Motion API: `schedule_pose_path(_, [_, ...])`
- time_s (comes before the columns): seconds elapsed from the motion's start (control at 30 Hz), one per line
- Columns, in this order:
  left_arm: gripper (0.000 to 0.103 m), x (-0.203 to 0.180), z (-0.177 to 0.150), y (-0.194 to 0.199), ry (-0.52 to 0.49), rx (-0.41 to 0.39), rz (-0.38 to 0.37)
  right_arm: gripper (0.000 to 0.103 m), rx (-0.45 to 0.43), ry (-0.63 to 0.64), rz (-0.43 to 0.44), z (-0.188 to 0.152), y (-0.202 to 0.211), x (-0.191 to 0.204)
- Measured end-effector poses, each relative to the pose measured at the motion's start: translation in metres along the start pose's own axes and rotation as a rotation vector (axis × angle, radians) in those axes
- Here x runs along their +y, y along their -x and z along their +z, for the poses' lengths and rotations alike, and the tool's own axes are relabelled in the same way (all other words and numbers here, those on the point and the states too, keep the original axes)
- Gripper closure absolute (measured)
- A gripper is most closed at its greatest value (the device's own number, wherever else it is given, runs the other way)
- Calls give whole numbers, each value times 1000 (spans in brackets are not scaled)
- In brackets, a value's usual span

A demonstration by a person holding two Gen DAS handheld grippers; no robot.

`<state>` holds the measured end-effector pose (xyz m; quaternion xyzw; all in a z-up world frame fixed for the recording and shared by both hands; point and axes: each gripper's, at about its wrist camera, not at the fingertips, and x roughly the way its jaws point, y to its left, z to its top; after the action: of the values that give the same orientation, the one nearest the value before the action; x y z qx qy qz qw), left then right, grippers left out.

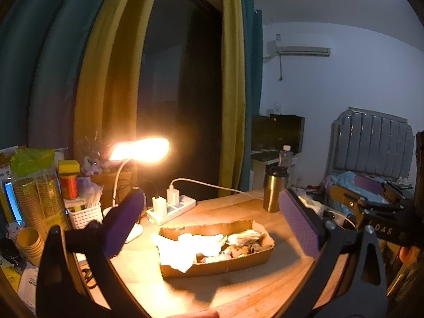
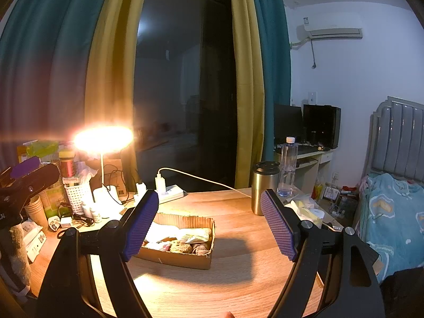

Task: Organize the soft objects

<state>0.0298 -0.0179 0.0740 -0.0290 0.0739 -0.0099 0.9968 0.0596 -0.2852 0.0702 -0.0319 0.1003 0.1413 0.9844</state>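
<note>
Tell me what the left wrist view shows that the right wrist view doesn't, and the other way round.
Only the left wrist view shows the right gripper's black frame from the side, at its right edge, and stacked paper cups up close. Only the right wrist view shows the blue blanket on the bed and the left gripper's purple pad at the left edge. Both show the cardboard tray of soft items, the lit desk lamp, the steel tumbler, the power strip, and open, empty jaws.

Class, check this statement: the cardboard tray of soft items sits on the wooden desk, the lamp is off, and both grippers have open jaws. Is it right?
Not quite. The lamp is on, glowing brightly in the right wrist view. The cardboard tray does sit on the wooden desk, and the left gripper and right gripper have open jaws.
</note>
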Motion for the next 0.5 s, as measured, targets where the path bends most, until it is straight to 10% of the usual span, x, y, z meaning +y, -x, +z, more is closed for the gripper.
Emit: schedule_pose_path(0.5, [1,-1,0,1,-2,-2,-5,21,1,1,0,0,0,0])
